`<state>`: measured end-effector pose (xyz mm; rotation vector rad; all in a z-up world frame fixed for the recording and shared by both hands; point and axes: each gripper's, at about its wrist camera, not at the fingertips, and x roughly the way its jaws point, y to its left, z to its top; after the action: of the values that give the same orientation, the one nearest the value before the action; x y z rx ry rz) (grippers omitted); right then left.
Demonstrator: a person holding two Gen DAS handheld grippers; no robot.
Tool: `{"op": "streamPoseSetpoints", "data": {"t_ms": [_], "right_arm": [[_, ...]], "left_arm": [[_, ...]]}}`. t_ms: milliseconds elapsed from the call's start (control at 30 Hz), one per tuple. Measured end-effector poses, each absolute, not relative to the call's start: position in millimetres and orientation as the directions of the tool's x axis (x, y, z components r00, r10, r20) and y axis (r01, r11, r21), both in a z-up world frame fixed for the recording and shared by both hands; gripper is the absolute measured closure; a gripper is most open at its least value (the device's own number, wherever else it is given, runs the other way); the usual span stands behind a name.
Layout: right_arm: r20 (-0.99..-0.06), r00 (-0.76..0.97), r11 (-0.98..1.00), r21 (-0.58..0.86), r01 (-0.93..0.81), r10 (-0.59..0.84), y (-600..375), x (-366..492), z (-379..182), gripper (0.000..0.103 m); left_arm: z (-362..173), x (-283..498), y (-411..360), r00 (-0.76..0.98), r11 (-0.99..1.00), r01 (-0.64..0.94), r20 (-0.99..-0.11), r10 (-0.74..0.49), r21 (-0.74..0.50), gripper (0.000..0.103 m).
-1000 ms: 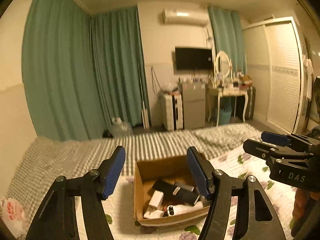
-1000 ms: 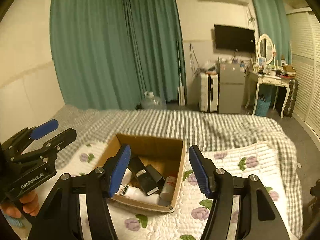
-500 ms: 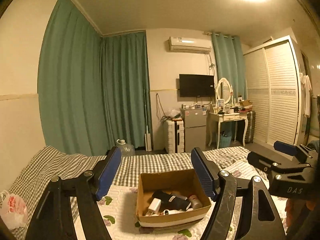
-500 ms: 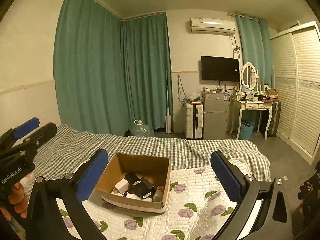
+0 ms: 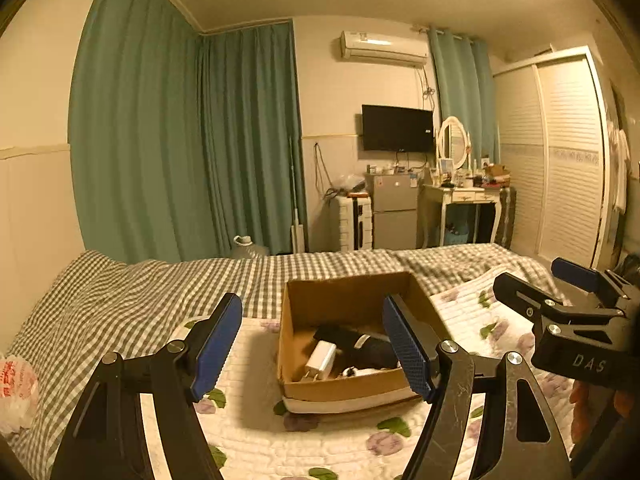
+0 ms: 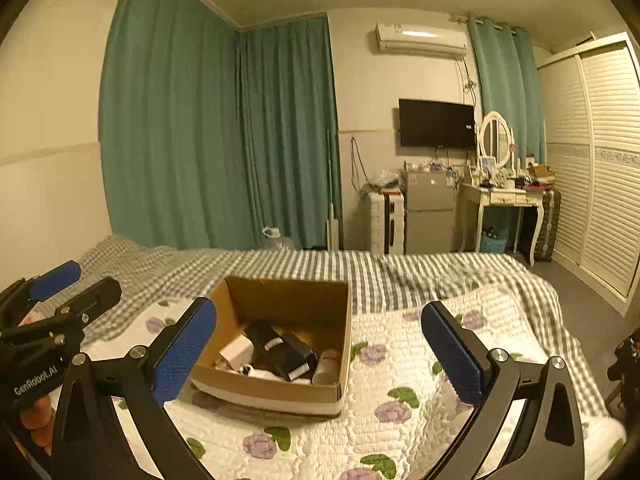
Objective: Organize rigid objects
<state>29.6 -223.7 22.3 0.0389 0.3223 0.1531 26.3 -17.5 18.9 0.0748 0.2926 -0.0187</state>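
An open cardboard box (image 5: 352, 296) stands on the bed; it also shows in the right wrist view (image 6: 280, 300). Inside lie a white charger (image 5: 321, 355), a black device (image 6: 278, 348) and a small white bottle (image 6: 329, 366). My left gripper (image 5: 312, 344) is open and empty, held above the near side of the box. My right gripper (image 6: 320, 352) is open wide and empty, also held in front of the box. Each gripper shows in the other's view, the right one (image 5: 576, 312) at the right edge and the left one (image 6: 52, 316) at the left edge.
The box sits on a white floral quilt (image 6: 404, 360) over a grey checked blanket (image 5: 132, 300). A white plastic bag (image 5: 16, 388) lies at the bed's left edge. Green curtains, a small fridge (image 6: 428, 216), a dressing table (image 6: 504, 200) and a wardrobe stand beyond the bed.
Both grippers have tilted up and back from the box, then lowered slightly again. The right gripper's jaws have opened wider. Nothing was picked up.
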Motion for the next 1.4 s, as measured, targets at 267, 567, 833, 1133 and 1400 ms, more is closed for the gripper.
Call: {"op": "streamPoseSetpoints", "data": {"t_ms": [267, 567, 833, 1133, 1400], "right_arm": [[-0.344, 0.928, 0.990, 0.064, -0.129, 0.143, -220, 42, 6, 0.000], [-0.355, 0.925, 0.991, 0.054, -0.126, 0.137, -220, 41, 7, 0.000], [-0.363, 0.922, 0.991, 0.040, -0.128, 0.134, -215, 40, 7, 0.000], [-0.368, 0.920, 0.991, 0.040, -0.128, 0.134, -214, 41, 7, 0.000], [-0.370, 0.918, 0.990, 0.040, -0.135, 0.140, -212, 41, 6, 0.000]], "left_arm": [[6, 33, -6, 0.949, 0.999, 0.002, -0.314, 0.015, 0.053, 0.027], [7, 33, -3, 0.949, 0.999, -0.003, -0.314, 0.016, 0.042, 0.027], [7, 33, 0, 0.947, 0.999, 0.000, -0.320, 0.011, 0.033, 0.027], [6, 32, -3, 0.944, 0.999, 0.011, -0.329, 0.001, 0.034, 0.027], [6, 33, -4, 0.944, 0.999, 0.013, -0.330, 0.000, 0.036, 0.027]]}}
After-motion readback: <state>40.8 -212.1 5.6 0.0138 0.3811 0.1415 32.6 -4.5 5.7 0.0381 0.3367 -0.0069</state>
